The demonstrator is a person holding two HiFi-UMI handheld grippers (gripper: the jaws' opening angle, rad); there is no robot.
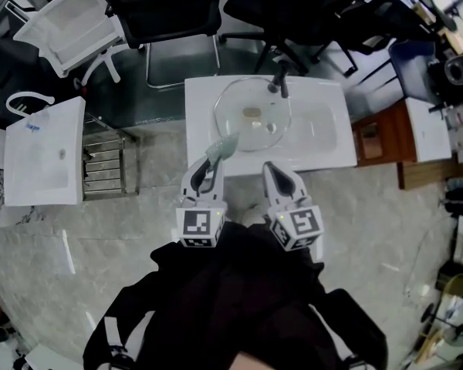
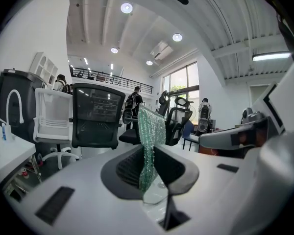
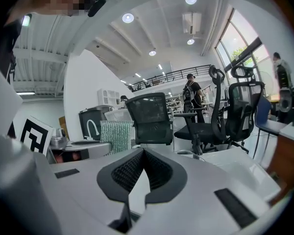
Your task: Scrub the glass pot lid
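Glass pot lid [image 1: 252, 114] in white sink [image 1: 324, 133]; left gripper [image 1: 209, 166] jaws pinch green scrubber [image 2: 151, 136].

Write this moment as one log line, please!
left gripper: shut on green glittery scrub pad | right gripper: shut, empty | round glass pot lid: lying in white sink

I hold both grippers low and side by side before my body, my left gripper [image 1: 210, 166] clamped on a green scrub pad [image 1: 224, 146], my right gripper [image 1: 274, 172] pinched together on nothing.
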